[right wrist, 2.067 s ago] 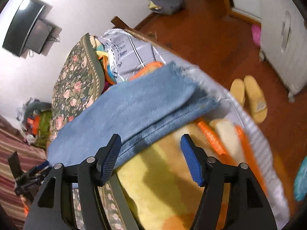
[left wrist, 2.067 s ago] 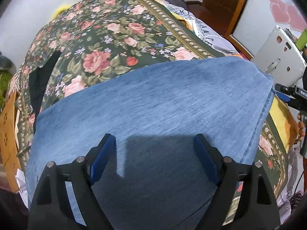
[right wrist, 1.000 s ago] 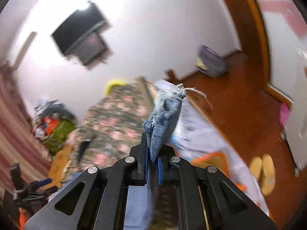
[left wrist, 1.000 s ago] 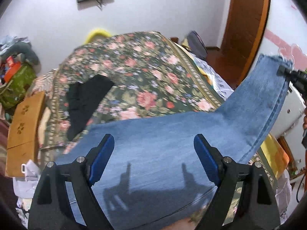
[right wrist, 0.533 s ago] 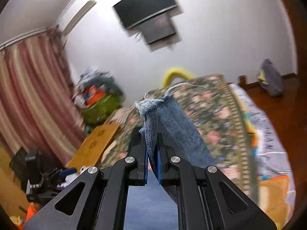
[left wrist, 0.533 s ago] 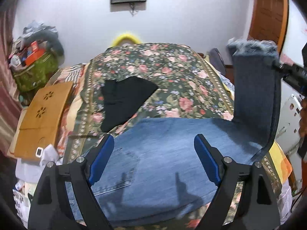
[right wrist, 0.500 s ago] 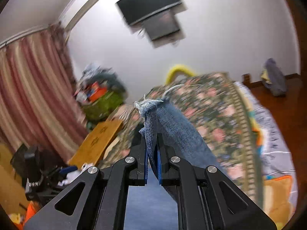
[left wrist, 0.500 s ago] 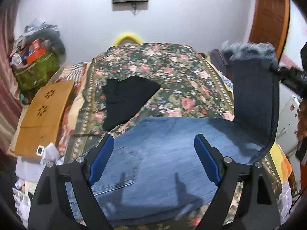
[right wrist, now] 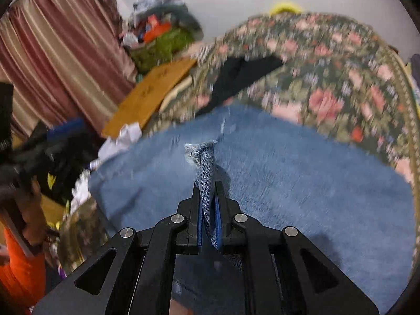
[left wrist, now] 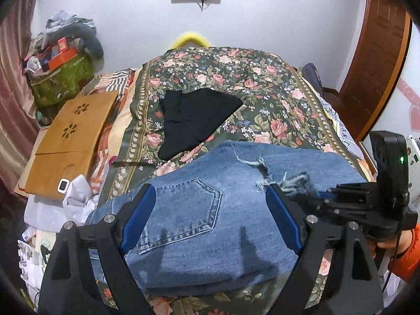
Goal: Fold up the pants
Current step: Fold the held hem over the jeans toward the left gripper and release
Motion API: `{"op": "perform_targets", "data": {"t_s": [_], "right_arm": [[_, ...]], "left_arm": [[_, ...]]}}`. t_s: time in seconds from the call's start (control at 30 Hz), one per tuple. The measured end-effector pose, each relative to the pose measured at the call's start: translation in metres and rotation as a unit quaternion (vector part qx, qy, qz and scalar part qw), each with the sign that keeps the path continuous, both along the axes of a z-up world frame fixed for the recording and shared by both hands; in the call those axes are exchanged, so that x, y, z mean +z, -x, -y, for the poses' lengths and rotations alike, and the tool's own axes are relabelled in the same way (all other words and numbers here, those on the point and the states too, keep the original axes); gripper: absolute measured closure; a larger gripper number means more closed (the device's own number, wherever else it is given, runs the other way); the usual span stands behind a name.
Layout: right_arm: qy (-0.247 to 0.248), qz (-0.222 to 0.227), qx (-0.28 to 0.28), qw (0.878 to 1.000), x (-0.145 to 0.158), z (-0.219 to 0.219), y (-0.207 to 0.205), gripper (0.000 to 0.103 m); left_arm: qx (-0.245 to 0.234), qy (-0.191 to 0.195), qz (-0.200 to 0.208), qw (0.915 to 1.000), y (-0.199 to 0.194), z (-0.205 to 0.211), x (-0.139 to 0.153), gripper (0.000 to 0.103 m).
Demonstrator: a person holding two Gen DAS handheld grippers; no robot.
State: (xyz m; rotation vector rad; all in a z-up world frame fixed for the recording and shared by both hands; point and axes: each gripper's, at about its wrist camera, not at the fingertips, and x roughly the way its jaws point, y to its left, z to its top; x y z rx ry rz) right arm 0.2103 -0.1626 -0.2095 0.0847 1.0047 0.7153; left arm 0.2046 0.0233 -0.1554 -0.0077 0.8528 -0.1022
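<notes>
The pants lie across the near end of the bed, on the floral bedspread, and they are now doubled over: the frayed hem rests on top of the seat, just right of the back pocket. Half a second ago that leg end stood upright in the air at the right of the left wrist view; a second ago it was being drawn up from the far right. So the carry-over of the legs onto the upper part is as good as done.

The right gripper has the hem pinched between its blue pads, a narrow bunch of denim standing up out of the nearly closed jaws. The jaws have just been opening a little, with the cloth between them, and the pads look to be in contact with it (the right wrist view is blurred, so how firmly it grips I cannot tell). I read this as the start of the release.

The left gripper hovers over the pocket area with its jaws spread wide and nothing between them; whether its fingertips touch the denim is not clear.

The folded layer looks roughly aligned, though the hem lies ragged and slightly bunched near the right gripper. Judging by this, the next need is to let go cleanly and smooth the top layer, then make a further fold. A black garment lies farther up the bed, apart from the pants.
</notes>
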Motion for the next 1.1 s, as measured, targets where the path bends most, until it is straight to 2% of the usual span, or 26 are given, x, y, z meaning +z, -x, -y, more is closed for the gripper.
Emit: {"op": "perform_targets", "data": {"t_s": [0.07, 0.17, 0.2, 0.3, 0.43, 0.6, 0.77, 0.9, 1.03, 1.1], "right_arm": [[0.001, -0.004, 0.005, 1.0, 0.004, 0.001, 0.005, 0.089], [0.002, -0.011, 0.029, 1.0, 0.01, 0.003, 0.01, 0.076], [0.002, -0.01, 0.037, 0.999, 0.012, 0.004, 0.014, 0.068], [0.013, 0.018, 0.049, 0.999, 0.025, 0.015, 0.021, 0.058], [0.017, 0.051, 0.014, 0.998, 0.043, 0.041, 0.019, 0.046], [0.012, 0.083, -0.049, 0.995, 0.062, 0.086, -0.001, 0.045], [0.023, 0.079, -0.088, 0.993, 0.056, 0.119, -0.022, 0.045], [0.032, 0.028, -0.092, 0.995, 0.027, 0.133, -0.04, 0.045], [0.061, -0.035, -0.091, 0.993, -0.016, 0.138, -0.047, 0.045], [0.07, -0.029, -0.085, 0.993, -0.026, 0.143, -0.039, 0.045]], "left_arm": [[-0.002, -0.002, -0.003, 1.0, -0.002, 0.004, -0.001, 0.017], [-0.01, -0.009, -0.006, 0.9999, -0.006, 0.013, -0.001, 0.017], [-0.014, -0.012, -0.006, 0.9998, -0.008, 0.018, 0.0, 0.017], [-0.026, -0.019, -0.004, 0.9995, -0.015, 0.031, 0.004, 0.017], [-0.042, -0.022, -0.003, 0.9989, -0.03, 0.052, 0.008, 0.016], [-0.073, -0.003, -0.02, 0.9971, -0.056, 0.081, 0.008, 0.016], [-0.1, -0.008, -0.041, 0.9941, -0.085, 0.116, -0.004, 0.016], [-0.118, -0.022, -0.079, 0.9897, -0.105, 0.14, -0.031, 0.016], [-0.124, -0.059, -0.132, 0.9817, -0.114, 0.153, -0.071, 0.016], [-0.128, -0.073, -0.16, 0.9761, -0.114, 0.155, -0.089, 0.015]]}}
